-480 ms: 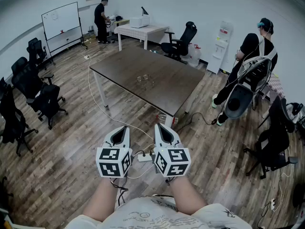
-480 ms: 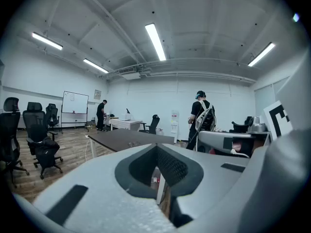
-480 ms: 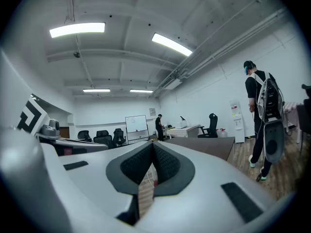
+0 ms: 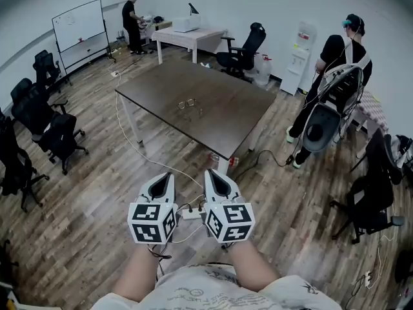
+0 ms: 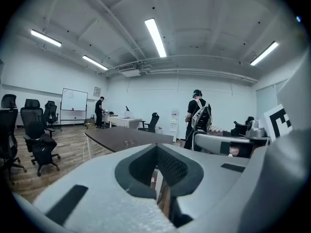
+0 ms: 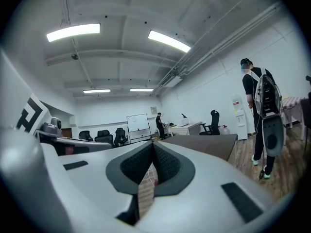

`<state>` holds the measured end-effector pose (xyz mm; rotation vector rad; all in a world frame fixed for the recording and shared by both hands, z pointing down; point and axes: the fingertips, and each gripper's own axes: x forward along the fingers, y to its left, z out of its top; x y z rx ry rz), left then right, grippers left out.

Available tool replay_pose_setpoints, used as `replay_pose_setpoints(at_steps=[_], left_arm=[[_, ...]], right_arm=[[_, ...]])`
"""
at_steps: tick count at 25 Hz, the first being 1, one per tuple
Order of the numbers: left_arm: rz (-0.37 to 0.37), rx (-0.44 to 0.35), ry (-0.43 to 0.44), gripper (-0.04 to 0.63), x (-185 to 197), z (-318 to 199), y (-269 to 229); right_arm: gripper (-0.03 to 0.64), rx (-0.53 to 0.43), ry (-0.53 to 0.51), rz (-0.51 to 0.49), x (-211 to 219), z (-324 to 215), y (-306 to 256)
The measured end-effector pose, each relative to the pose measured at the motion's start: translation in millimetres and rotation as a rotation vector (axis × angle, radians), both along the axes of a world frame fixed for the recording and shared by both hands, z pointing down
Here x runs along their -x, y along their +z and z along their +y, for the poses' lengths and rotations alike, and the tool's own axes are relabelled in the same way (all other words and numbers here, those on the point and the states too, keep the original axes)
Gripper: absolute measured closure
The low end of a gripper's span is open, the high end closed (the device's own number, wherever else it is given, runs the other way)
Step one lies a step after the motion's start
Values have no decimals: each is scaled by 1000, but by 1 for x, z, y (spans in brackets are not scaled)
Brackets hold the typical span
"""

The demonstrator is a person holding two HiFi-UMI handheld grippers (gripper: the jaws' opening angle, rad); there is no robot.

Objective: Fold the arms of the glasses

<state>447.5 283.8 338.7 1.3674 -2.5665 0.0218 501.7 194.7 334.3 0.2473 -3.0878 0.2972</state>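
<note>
Both the left tongs and right tongs are hanging closed and empty, glasses sitting well ahead on the desk, so a hasty shut-jawed reach is risking shoving them away.

1 pair of glasses lay flat on the dark brown table, near the middle of its top and well away from every edge. The frame looked thin and wiry, with 2 clear lenses (too small to tell whether the arms stood open or folded). Nothing touched it.
</note>
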Motion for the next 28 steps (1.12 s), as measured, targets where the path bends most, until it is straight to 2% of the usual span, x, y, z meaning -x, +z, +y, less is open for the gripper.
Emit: replay_pose_setpoints(at_steps=[6,13,23,28], left_arm=[[15,5,-14,581,-1,-26,11],[32,11,-74,581,17,-18,22],[32,1,-100,581,64,-19,31],[40,-17,-111,581,103,-17,35]], right_arm=[[603,-5,-34,26,9,-22,8],[603,-6,-71,48,22,-22,18],[603,-18,-97,74,70,-20,31],[603,-35,-105,90,110,-17,36]])
